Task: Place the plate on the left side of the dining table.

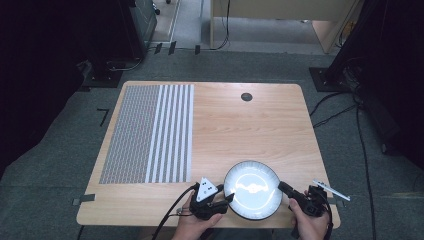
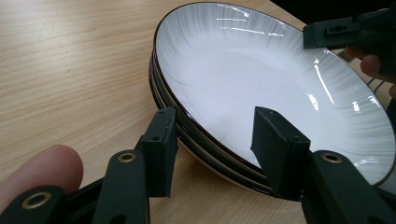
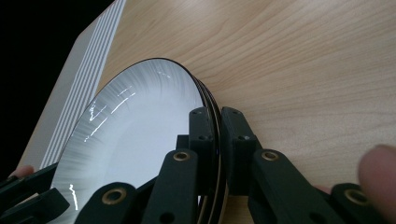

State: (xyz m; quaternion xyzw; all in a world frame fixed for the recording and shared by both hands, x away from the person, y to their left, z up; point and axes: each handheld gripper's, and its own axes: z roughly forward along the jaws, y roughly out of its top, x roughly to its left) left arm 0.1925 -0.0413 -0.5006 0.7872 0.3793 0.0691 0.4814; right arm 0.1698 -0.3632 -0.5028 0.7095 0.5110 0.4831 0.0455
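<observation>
Stack of round glossy white plates (image 1: 252, 190), dark-rimmed, empty, at near edge of wooden table (image 1: 240, 130). Right gripper (image 3: 217, 135) clamped on stack's rim. Left gripper (image 2: 212, 140) straddles opposite rim, pads not touching.

Both tongs are matte black. The left tongs (image 1: 226, 198) carry a grey three-cornered plate (image 1: 205, 189) on top, marked with small dark dots, and a black cable (image 1: 172, 212) trails from their body toward the near edge. The right tongs (image 1: 281, 186) have a bulkier black body with black cable looped about it and a slim white strip (image 1: 330, 190) sticking out at the side. In the left gripper view each jaw is a flat black link arm ending in a thick block-shaped pad (image 2: 161, 151), pinned with brass-coloured rivets (image 2: 126, 157). In the right gripper view the link arms show the same brass-ringed pivots (image 3: 180, 156) and small dark screw holes. The hands are bare, without gloves or visible sleeves.
</observation>
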